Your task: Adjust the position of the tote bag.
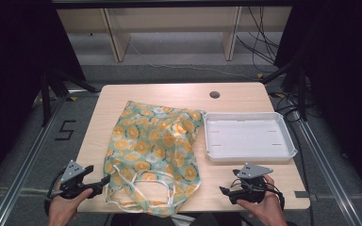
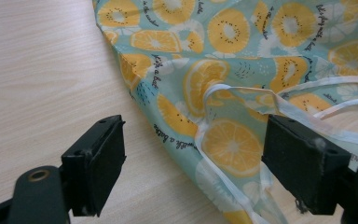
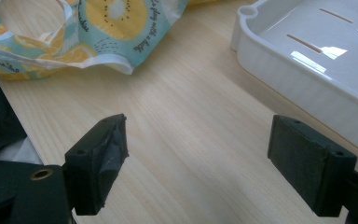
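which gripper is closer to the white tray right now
Right. The right gripper sits just below the white tray's near edge, jaws open over bare table. The left gripper is across the table, at the fruit-print bag's left edge.

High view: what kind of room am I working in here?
Probably a lab or recording rig, not a home: a bare wooden table set among metal frame rails, loose cables on grey carpet, and dark curtains at both sides.
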The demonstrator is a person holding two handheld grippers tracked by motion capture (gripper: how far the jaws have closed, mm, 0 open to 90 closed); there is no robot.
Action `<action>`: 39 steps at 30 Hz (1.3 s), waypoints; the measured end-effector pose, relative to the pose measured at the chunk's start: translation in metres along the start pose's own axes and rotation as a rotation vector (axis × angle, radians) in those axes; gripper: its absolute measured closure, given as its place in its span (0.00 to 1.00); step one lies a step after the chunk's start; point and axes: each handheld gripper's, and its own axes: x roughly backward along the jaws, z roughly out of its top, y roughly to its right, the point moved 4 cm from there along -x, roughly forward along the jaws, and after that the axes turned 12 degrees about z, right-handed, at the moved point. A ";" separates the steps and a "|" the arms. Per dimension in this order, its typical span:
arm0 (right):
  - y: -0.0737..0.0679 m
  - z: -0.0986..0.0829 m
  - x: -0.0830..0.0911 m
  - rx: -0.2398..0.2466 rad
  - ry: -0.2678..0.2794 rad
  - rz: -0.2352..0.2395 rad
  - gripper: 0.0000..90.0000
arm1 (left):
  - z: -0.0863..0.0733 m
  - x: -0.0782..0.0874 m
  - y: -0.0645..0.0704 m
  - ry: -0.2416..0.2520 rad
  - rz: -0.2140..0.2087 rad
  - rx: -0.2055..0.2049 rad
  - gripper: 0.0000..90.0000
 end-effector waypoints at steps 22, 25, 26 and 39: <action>-0.034 0.028 -0.030 0.151 0.003 0.138 0.27 | 0.000 0.000 -0.002 -0.003 0.012 -0.016 0.23; -0.041 0.032 -0.035 0.191 0.000 0.174 0.27 | 0.000 0.001 -0.002 -0.005 0.016 -0.011 0.23; -0.049 0.035 -0.040 0.200 -0.003 0.191 0.27 | 0.000 0.001 -0.002 -0.006 0.018 -0.008 0.23; -0.085 0.049 -0.067 0.314 -0.038 0.344 0.25 | 0.000 0.000 -0.002 -0.005 0.013 -0.017 0.24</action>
